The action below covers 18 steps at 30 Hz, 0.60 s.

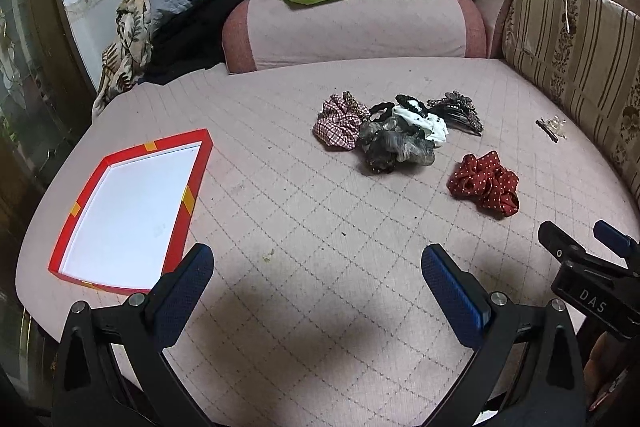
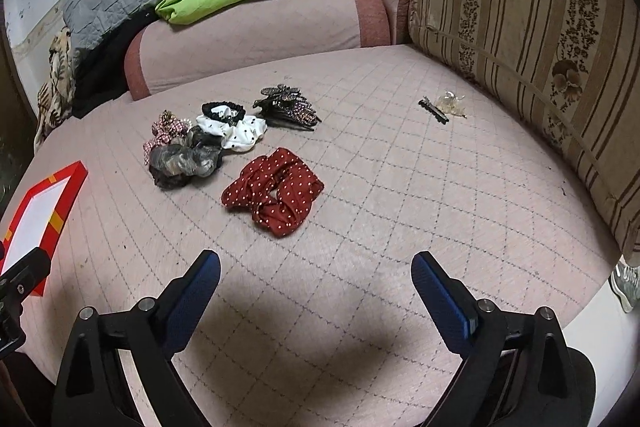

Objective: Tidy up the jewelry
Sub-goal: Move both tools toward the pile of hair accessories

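Reach favours the right gripper [image 2: 316,287]: the red dotted scrunchie [image 2: 274,189] lies on the quilted sofa seat [image 2: 400,187] just ahead of its wide, empty fingers, long axis running left-right. Left gripper [image 1: 318,277], also wide and empty, sits nearer the red tray [image 1: 192,187].

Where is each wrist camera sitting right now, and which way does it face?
Left wrist: low over the near edge of the quilted cushion, facing the sofa back; open left gripper below, right gripper at right, red tray at left.
Right wrist: further right, same heading; open right gripper below.
Shared: red polka-dot scrunchie, scrunchie pile, tray.
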Motion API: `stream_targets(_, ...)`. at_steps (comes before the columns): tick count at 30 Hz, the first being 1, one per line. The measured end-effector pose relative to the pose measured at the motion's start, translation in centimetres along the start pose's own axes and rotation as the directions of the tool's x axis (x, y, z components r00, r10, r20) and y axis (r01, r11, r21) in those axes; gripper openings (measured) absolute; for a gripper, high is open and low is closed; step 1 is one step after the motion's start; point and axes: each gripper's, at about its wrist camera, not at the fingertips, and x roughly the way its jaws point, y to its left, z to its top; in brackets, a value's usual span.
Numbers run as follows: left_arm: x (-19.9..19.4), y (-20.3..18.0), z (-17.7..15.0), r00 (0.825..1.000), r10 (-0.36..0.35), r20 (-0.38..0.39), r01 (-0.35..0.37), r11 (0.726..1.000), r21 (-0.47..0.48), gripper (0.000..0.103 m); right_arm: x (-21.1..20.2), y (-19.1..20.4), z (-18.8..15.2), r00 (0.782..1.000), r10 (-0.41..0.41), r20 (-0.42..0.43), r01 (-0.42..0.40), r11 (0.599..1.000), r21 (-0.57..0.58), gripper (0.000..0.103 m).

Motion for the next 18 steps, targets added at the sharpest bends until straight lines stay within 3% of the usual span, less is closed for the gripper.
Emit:
stream_targets(12,0.9,0.0,-0.4,0.998,-0.005,-0.06,0.005,1.0,-0.006,0.103,0.6,0.7,-0.5,0.999,0.017,-0.04,-0.019,0.999,-0.036,0.097)
stream_targets(18,0.8,0.6,0.8,0.999,-0.015,-0.047,0.015,1.0,0.005,0.103,0.9,0.5,-0.4,0.999,0.024,-0.048,-0.025,0.999,-0.034,0.097)
